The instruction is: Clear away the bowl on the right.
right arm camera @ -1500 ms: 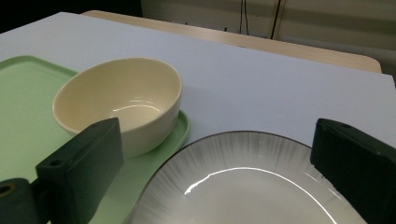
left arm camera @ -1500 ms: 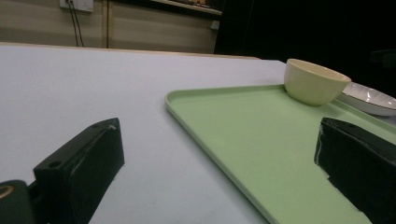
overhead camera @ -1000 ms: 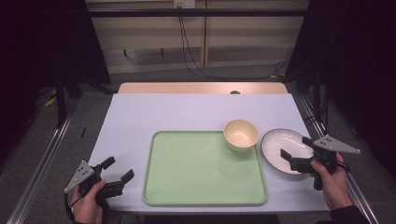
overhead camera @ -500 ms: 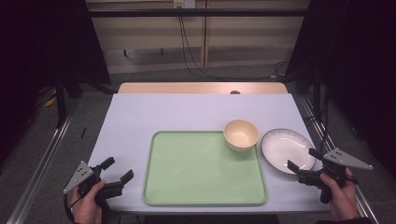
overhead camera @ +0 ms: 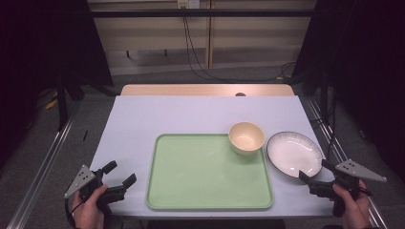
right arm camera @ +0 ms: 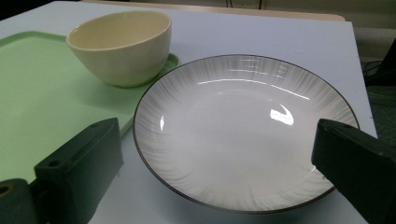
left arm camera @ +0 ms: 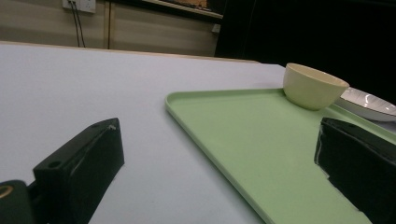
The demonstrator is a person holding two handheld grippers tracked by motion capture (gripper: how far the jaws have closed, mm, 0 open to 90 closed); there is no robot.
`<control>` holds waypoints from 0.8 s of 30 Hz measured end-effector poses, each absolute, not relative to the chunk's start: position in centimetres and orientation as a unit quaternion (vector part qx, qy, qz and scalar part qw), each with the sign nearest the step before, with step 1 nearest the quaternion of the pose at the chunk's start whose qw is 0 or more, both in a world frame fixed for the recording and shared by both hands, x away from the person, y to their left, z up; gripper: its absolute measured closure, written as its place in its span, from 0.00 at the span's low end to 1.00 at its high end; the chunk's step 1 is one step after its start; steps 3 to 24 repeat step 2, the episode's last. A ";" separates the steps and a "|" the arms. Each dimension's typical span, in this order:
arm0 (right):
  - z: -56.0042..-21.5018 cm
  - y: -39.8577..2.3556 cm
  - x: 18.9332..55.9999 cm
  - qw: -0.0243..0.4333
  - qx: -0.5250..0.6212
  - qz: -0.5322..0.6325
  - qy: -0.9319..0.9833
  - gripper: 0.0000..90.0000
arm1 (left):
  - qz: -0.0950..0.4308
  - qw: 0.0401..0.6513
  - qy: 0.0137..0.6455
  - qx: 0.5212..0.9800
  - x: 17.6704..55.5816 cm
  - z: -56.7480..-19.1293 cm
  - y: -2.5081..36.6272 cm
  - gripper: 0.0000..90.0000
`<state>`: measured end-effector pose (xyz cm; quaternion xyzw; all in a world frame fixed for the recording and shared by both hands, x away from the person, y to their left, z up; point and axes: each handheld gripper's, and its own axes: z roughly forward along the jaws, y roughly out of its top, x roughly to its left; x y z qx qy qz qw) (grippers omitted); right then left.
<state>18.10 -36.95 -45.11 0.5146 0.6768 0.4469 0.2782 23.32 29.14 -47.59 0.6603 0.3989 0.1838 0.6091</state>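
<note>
A green tray lies in the middle of the pale table, with a cream bowl upright on its far right corner. Right of the tray lies a white plate with a dark rim. My right gripper stands open at the plate's near edge, its jaws spread just short of the plate with nothing between them. Off the tray's near left corner, my left gripper is open and empty near the table's front. The tray and bowl lie ahead of it.
The table's far half is bare pale surface, ending at a wooden strip along the back. Metal rails run along both sides on the floor, and cables hang down the back wall.
My right gripper has drawn back toward the table's front right corner, from over the plate's right side to its near edge. The left gripper has stayed put.
</note>
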 end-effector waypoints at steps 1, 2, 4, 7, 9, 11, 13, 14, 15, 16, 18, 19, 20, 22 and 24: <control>-45.1 -36.8 18.2 0.277 0.510 0.446 0.681 0.01 | 0.186 0.607 0.399 0.662 23.3 -47.6 29.1 0.02; -45.1 -36.6 18.2 0.273 0.509 0.447 0.683 0.01 | 0.187 0.607 0.399 0.661 23.3 -47.6 29.1 0.02; -45.1 -36.6 18.2 0.273 0.509 0.447 0.683 0.01 | 0.187 0.607 0.399 0.661 23.3 -47.6 29.1 0.02; -45.1 -36.6 18.2 0.273 0.509 0.447 0.683 0.01 | 0.187 0.607 0.399 0.661 23.3 -47.6 29.1 0.02; -45.1 -36.6 18.2 0.273 0.509 0.447 0.683 0.01 | 0.187 0.607 0.399 0.661 23.3 -47.6 29.1 0.02; -45.1 -36.6 18.2 0.273 0.509 0.447 0.683 0.01 | 0.187 0.607 0.399 0.661 23.3 -47.6 29.1 0.02; -45.1 -36.6 18.2 0.273 0.509 0.447 0.683 0.01 | 0.187 0.607 0.399 0.661 23.3 -47.6 29.1 0.02; -45.1 -36.6 18.2 0.273 0.509 0.447 0.683 0.01 | 0.187 0.607 0.399 0.661 23.3 -47.6 29.1 0.02; -45.1 -36.6 18.2 0.273 0.509 0.447 0.683 0.01 | 0.187 0.607 0.399 0.661 23.3 -47.6 29.1 0.02; -45.1 -36.6 18.2 0.273 0.509 0.447 0.683 0.01 | 0.187 0.607 0.399 0.661 23.3 -47.6 29.1 0.02; -45.1 -36.6 18.2 0.273 0.509 0.447 0.683 0.01 | 0.187 0.607 0.399 0.661 23.3 -47.6 29.1 0.02; -45.1 -36.6 18.2 0.273 0.509 0.447 0.683 0.01 | 0.187 0.607 0.399 0.661 23.3 -47.6 29.1 0.02; -45.1 -36.6 18.2 0.273 0.509 0.447 0.683 0.01 | 0.187 0.607 0.399 0.661 23.3 -47.6 29.1 0.02; -45.1 -36.6 18.2 0.273 0.509 0.447 0.683 0.01 | 0.187 0.607 0.399 0.661 23.3 -47.6 29.1 0.02; -45.1 -36.6 18.2 0.273 0.509 0.447 0.683 0.01 | 0.187 0.607 0.399 0.661 23.3 -47.6 29.1 0.02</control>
